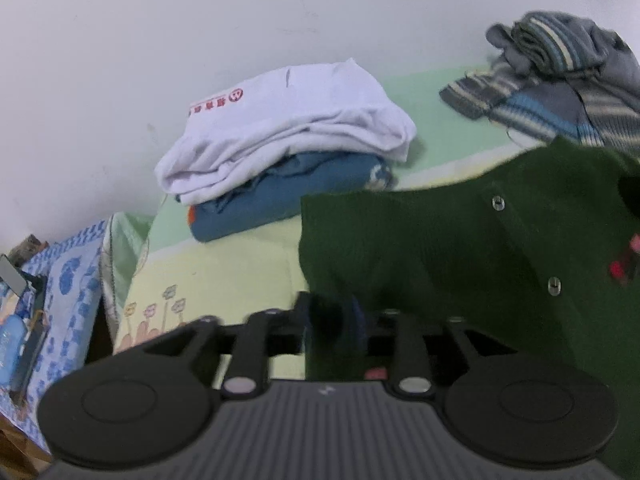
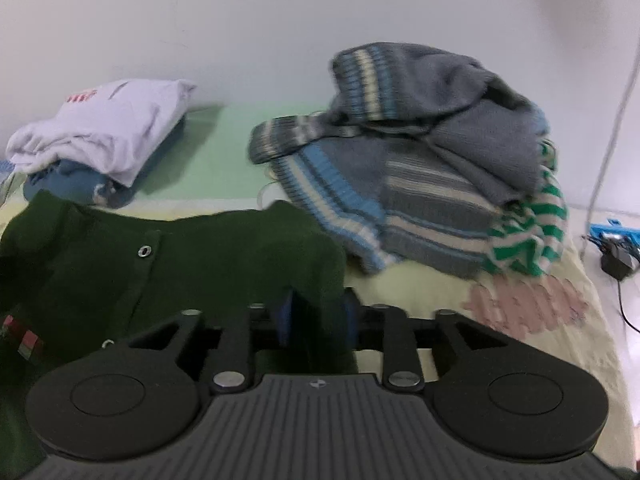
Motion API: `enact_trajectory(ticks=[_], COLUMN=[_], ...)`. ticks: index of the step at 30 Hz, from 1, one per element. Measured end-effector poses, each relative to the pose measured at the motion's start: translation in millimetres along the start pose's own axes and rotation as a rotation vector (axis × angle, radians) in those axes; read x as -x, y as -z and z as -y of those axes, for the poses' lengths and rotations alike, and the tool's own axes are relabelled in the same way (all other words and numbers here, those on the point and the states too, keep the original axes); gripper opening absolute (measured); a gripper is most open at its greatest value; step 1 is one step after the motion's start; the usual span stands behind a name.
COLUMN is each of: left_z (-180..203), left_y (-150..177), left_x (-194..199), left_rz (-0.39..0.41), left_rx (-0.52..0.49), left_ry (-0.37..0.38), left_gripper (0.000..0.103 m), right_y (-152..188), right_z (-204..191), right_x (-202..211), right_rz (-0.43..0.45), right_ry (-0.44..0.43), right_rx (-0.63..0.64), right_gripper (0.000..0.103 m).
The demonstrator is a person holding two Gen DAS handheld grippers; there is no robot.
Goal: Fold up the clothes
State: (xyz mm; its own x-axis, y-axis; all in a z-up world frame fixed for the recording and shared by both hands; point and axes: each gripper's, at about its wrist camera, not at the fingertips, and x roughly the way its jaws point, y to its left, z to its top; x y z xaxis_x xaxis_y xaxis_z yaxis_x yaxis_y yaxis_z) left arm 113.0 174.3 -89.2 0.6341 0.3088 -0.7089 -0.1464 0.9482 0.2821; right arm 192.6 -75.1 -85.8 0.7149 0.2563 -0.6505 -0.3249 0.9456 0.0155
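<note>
Both claws tilt down over the bed: left claw (image 1: 334,320) and right claw (image 2: 316,312) stand half-spread around soft, dark green knit cardigan (image 2: 208,252) edges.

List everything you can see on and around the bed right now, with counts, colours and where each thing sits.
green cardigan: one, dark green, snap buttons, front of bed, an edge between each gripper's fingers
white shirt: one, white with red print, folded, top of far-left stack
blue garment: one, blue, folded under the white shirt
striped sweater: one, grey with blue and cream stripes, crumpled, far right
green-striped garment: one, green and white, under the sweater
bed sheet: one, pale green and yellow
charger and cable: black, right of bed
left gripper: black, jaws apart around cardigan edge
right gripper: black, blue pads apart around cardigan edge
</note>
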Motion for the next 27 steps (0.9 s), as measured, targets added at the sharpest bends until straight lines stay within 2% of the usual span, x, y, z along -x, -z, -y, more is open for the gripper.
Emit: enact_trajectory(ticks=[1, 3, 7, 9, 11, 15, 17, 19, 20, 23, 25, 26, 27], left_z=[-4.5, -12.6, -18.9, -16.4, -10.3, -1.9, -0.7, 2.9, 4.9, 11.7, 14.9, 14.9, 13.9], left_y=[5.8, 18.3, 47.4, 66.3, 87.4, 121.1, 132.7, 144.1, 150.1, 167.2, 175.3, 177.3, 178.1], left_x=[8.2, 26.2, 60.1, 80.4, 102.3, 141.4, 157.0, 171.3, 178.4, 196.9, 205.4, 208.2, 210.4], left_rz=[0.008, 0.022, 0.001, 0.001, 0.0, 0.017, 0.013, 0.012, 0.015, 0.034, 0.035, 0.027, 0.016], left_rx=[-0.008, -0.03, -0.077, -0.098, -0.134, -0.194, -0.213, -0.259, -0.286, -0.375, -0.419, -0.43, -0.433], left_ry=[0.001, -0.007, -0.01, 0.028, 0.075, 0.189, 0.262, 0.34, 0.377, 0.468, 0.509, 0.524, 0.538], left_gripper=[0.052, 0.052, 0.056, 0.058, 0.069, 0.07, 0.07, 0.071, 0.072, 0.075, 0.075, 0.076, 0.076], right_y=[0.0, 4.0, 32.0, 50.2, 71.6, 106.3, 119.8, 131.3, 137.3, 155.7, 167.1, 170.6, 170.6], right_z=[5.5, 12.5, 11.8, 6.2, -2.5, -18.6, -26.9, -33.2, -36.1, -44.0, -47.2, -48.4, -47.3], right_x=[9.1, 34.1, 83.0, 104.5, 126.6, 168.3, 185.6, 199.6, 204.9, 217.1, 218.1, 219.9, 223.3], right_rz=[0.014, 0.031, -0.016, -0.061, -0.104, -0.206, -0.259, -0.279, -0.29, -0.319, -0.333, -0.325, -0.303], right_ry=[-0.002, -0.034, -0.152, -0.205, -0.254, -0.375, -0.424, -0.42, -0.405, -0.35, -0.307, -0.297, -0.289], right_rx=[-0.01, -0.004, 0.038, 0.066, 0.107, 0.145, 0.168, 0.186, 0.196, 0.21, 0.183, 0.158, 0.127], right_gripper=[0.036, 0.039, 0.042, 0.042, 0.044, 0.05, 0.051, 0.055, 0.061, 0.063, 0.057, 0.044, 0.04])
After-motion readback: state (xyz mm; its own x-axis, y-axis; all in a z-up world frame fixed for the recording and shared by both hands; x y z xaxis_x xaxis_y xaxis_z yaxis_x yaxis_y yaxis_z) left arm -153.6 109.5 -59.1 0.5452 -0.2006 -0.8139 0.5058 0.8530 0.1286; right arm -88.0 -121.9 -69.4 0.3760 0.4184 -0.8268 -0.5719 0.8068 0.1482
